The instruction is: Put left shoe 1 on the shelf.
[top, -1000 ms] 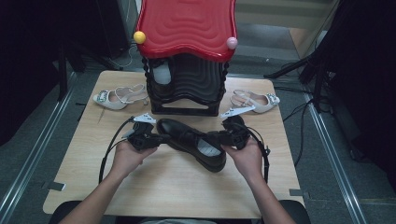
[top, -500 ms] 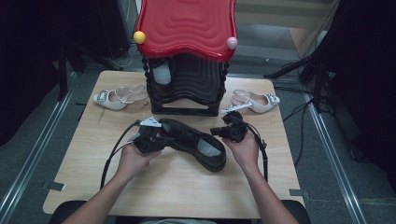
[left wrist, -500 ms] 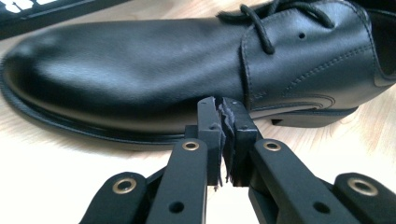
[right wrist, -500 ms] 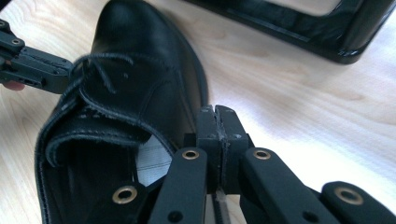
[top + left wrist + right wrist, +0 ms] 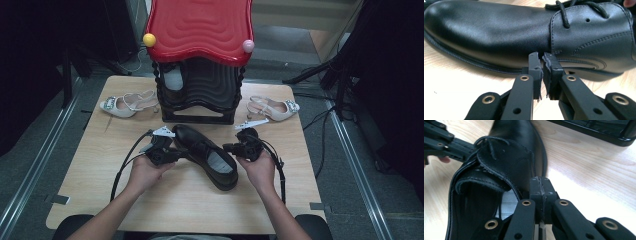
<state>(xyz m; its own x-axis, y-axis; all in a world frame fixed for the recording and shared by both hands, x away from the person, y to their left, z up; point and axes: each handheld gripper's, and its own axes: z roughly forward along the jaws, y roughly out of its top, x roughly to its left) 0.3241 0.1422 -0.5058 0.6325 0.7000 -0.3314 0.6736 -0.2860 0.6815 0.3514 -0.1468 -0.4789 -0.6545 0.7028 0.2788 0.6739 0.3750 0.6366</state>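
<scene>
A black leather lace-up shoe [image 5: 207, 157] lies slantwise on the wooden table [image 5: 100, 200], toe toward the far left. My left gripper [image 5: 181, 154] is shut. Its tips [image 5: 541, 56] rest against the shoe's side [image 5: 499, 32] just above the sole. The jaws have just eased apart a hair, and nothing is between them. My right gripper [image 5: 228, 147] is on the shoe's other side, also shut and empty. Its tips [image 5: 541, 180] sit beside the rim of the shoe's opening [image 5: 506, 157]. In the right gripper view the left gripper [image 5: 446, 145] shows beyond the laces.
A black shoe rack with a red wavy roof [image 5: 200, 60] stands at the table's far middle, with a shoe [image 5: 172, 80] inside it. One white heeled sandal [image 5: 127, 104] lies to its left and another [image 5: 274, 109] to its right. Both cables trail back toward the person.
The right gripper has sunk a little beside the shoe. The left gripper and the shoe have hardly moved.
</scene>
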